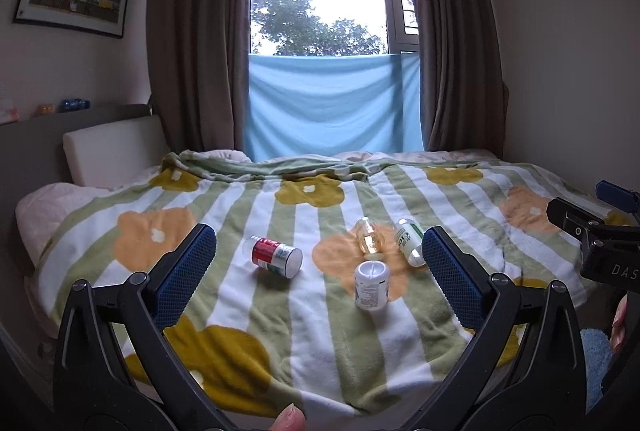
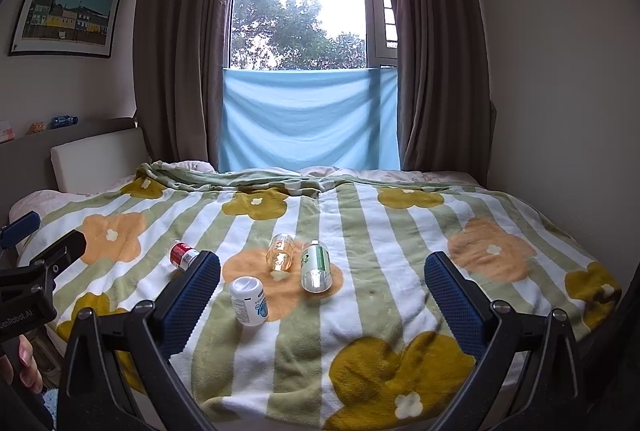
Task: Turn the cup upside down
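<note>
On the bed's striped flower blanket (image 1: 304, 331), seen from the left wrist, the left tool (image 1: 318, 257) hangs released, jaws wide apart and empty, above four small containers lying down: a red-labelled bottle (image 1: 276, 256), a white bottle (image 1: 372, 285), a green-labelled bottle (image 1: 410, 241) and the clear glass cup (image 1: 370, 235) on its side between them. From the right wrist, the right tool (image 2: 322, 281) is likewise released and empty; the clear glass cup (image 2: 280, 251) lies just beside the green-labelled bottle (image 2: 315, 266), near the white bottle (image 2: 249, 301).
</note>
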`<state>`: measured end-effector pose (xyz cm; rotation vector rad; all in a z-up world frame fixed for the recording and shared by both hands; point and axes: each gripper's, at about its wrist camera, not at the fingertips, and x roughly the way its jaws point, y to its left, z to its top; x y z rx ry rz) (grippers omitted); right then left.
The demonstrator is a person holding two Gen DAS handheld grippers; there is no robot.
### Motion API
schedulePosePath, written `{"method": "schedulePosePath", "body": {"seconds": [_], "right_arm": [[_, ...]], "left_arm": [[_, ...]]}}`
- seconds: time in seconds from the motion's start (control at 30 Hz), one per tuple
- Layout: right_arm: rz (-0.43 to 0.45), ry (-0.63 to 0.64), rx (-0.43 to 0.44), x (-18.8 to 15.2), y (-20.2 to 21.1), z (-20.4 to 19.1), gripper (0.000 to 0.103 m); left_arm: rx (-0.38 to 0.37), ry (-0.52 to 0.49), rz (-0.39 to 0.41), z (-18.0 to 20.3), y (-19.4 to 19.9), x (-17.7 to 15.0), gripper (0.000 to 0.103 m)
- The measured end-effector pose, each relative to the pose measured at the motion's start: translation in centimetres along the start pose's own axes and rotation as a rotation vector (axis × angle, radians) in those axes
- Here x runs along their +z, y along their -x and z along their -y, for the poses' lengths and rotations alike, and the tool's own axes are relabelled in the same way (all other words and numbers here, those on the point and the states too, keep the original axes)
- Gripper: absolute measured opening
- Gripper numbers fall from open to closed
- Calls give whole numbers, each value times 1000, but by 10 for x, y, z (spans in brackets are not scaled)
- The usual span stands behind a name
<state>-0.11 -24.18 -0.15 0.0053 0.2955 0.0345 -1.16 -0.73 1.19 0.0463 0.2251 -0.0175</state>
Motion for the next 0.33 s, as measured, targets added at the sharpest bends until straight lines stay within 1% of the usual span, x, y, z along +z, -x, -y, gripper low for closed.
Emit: {"method": "schedulePosePath", "body": {"seconds": [0.17, 0.2, 0.33], "right_arm": [[10, 23, -15, -1, 2, -4, 102], [14, 26, -6, -1, 3, -5, 102], [23, 25, 3, -1, 5, -6, 102]], "left_arm": [[16, -37, 64, 9, 10, 1, 103], [17, -37, 72, 11, 11, 1, 103], [-2, -31, 77, 13, 12, 0, 103]]}}
